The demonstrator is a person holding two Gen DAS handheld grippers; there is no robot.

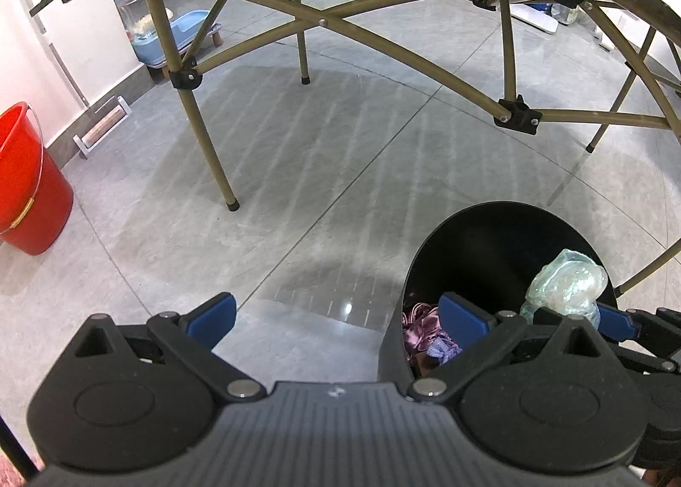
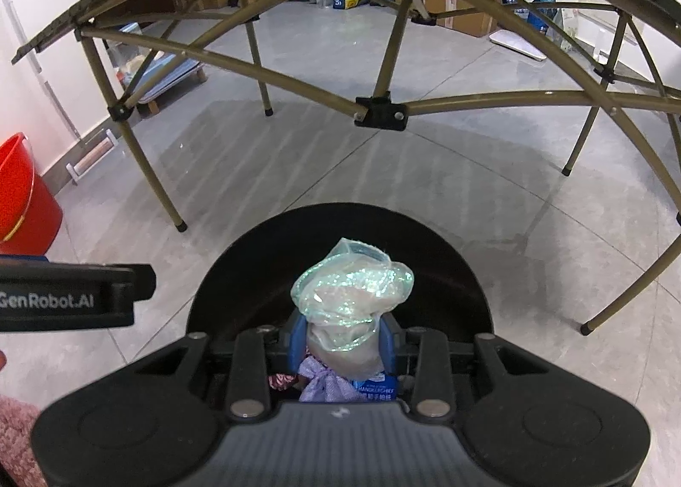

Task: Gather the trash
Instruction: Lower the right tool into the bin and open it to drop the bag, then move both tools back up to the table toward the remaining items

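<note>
we see a glossy grey tiled floor (image 1: 298,189) and matt olive metal table legs (image 1: 204,146) with black plastic joints. the bucket (image 1: 30,180) at the left edge is shiny red plastic. the crumpled wrapper (image 2: 349,295) is thin iridescent film; the bin (image 2: 264,266) is smooth black plastic.

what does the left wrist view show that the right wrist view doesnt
Only the left wrist view shows the left tool open and empty over bare floor, beside the bin.

Only the right wrist view shows the right tool shut on the plastic wad, and a tissue packet below it.

Both show the black bin, the wad above it, purple scraps inside, the red bucket and the folding table's legs.
</note>
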